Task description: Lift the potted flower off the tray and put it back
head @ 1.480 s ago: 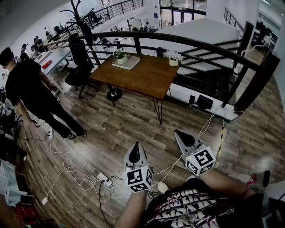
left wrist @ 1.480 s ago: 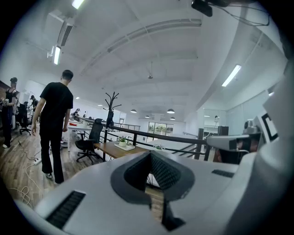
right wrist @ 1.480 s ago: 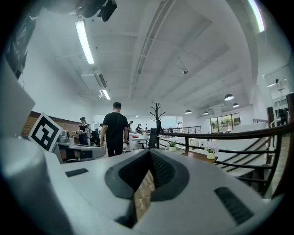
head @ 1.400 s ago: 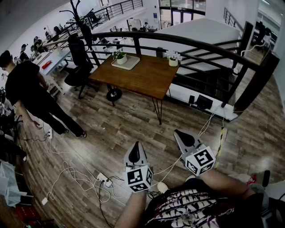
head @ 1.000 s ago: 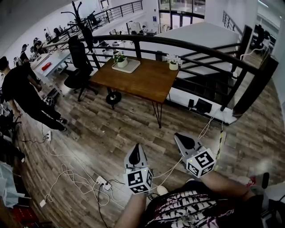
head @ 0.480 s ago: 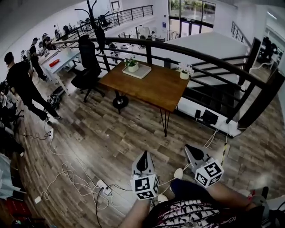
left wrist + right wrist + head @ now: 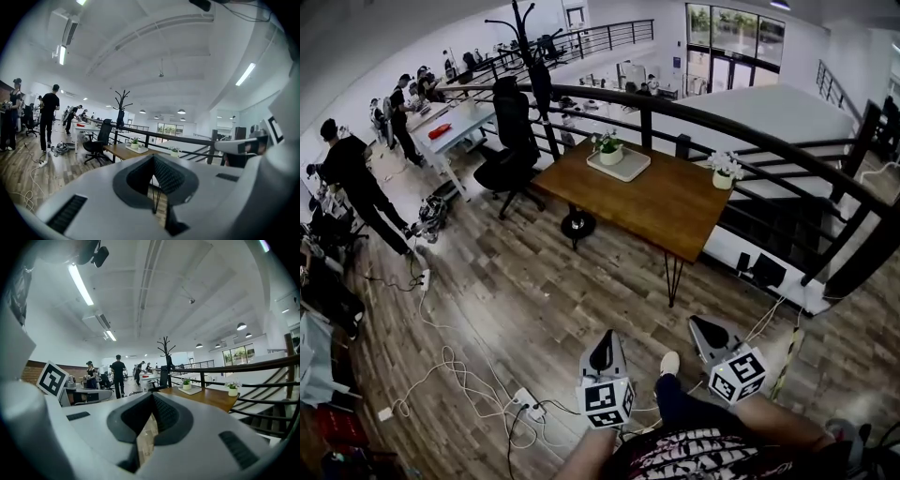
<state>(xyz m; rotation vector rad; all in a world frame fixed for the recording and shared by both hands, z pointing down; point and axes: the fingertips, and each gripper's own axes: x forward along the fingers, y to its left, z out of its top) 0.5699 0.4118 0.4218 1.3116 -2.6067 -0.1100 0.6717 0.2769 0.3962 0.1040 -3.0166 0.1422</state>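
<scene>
Table (image 7: 675, 202): warm mid-brown wood top, thin black legs. Tray (image 7: 630, 170) at its far left corner: off-white. Potted flower (image 7: 609, 150) on it: white pot, green leaves. Second pot (image 7: 725, 174) at the table's far right edge: white, with white blooms. Railing (image 7: 750, 122): black. Floor (image 7: 534, 300): brown planks streaked grey, crossed by white cables (image 7: 459, 375). Left gripper (image 7: 603, 339) and right gripper (image 7: 703, 326): pale grey shells, black pads, white cubes with black square markers. Shirt (image 7: 694, 450): black, white-and-red print.

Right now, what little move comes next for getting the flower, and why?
Probably walk closer to the table: the potted flower sits on its tray at the far edge, well beyond the left tool and right tool, both shut and empty.
</scene>
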